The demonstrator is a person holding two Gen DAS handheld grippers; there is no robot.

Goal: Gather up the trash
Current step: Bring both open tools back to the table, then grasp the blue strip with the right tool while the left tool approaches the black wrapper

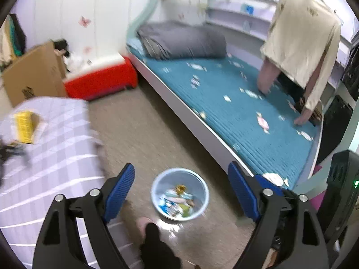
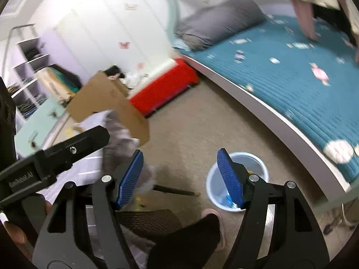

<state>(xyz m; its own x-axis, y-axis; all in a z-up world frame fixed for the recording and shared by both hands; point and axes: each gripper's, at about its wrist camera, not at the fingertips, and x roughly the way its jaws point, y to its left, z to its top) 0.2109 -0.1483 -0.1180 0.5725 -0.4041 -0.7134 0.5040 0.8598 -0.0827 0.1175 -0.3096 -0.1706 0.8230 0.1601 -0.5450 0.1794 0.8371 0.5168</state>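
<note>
A pale blue bin (image 1: pixel 180 194) stands on the floor, holding several wrappers (image 1: pixel 177 201). My left gripper (image 1: pixel 181 192) hangs well above it, open, with nothing between its blue pads. In the right wrist view the same bin (image 2: pixel 237 181) shows partly behind the right pad. My right gripper (image 2: pixel 180 179) is also open and empty above the floor. Several small wrappers (image 1: pixel 249 93) lie scattered over the teal bed cover (image 1: pixel 224 112). The black body of the left gripper (image 2: pixel 56 154) crosses the left side of the right wrist view.
A checked lilac cloth (image 1: pixel 44 145) with a yellow packet (image 1: pixel 24 126) covers a surface on the left. A cardboard box (image 1: pixel 33 74) and a red box (image 1: pixel 101 83) stand by the wall. Another person (image 1: pixel 300 44) leans over the bed. My slippered foot (image 1: pixel 143 224) is by the bin.
</note>
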